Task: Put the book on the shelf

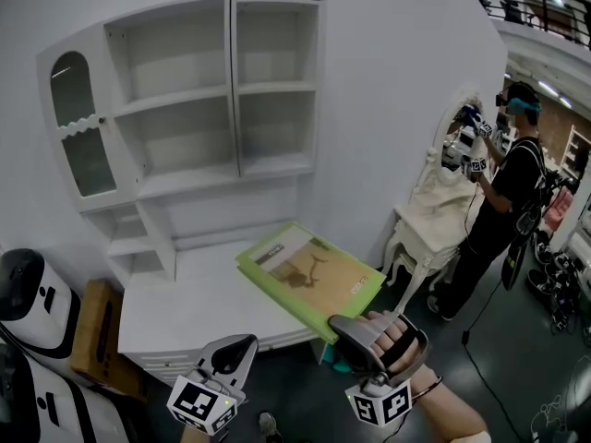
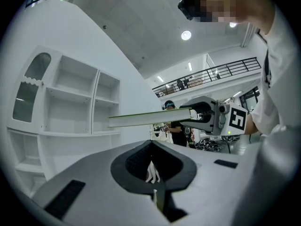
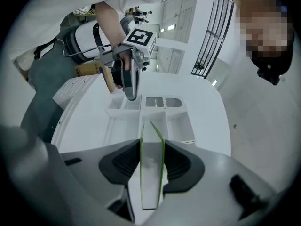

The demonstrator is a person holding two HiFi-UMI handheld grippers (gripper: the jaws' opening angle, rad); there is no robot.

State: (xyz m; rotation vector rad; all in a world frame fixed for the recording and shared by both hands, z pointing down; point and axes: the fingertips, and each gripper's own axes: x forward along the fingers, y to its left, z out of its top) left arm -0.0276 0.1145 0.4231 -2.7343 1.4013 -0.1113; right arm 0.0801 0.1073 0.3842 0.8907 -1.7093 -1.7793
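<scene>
A green-covered book lies flat in the air over the front right corner of the white desk top. My right gripper is shut on the book's near corner. In the right gripper view the book stands edge-on between the dark pads, pointing at the white shelf unit. My left gripper hovers low at the desk's front edge, jaws shut and empty. From the left gripper view the book and the right gripper show to the right, above my left gripper.
The shelf unit's open compartments are bare; a glass door closes its left side. A cardboard box and a white machine stand left of the desk. At right, another person works at a cream dressing table.
</scene>
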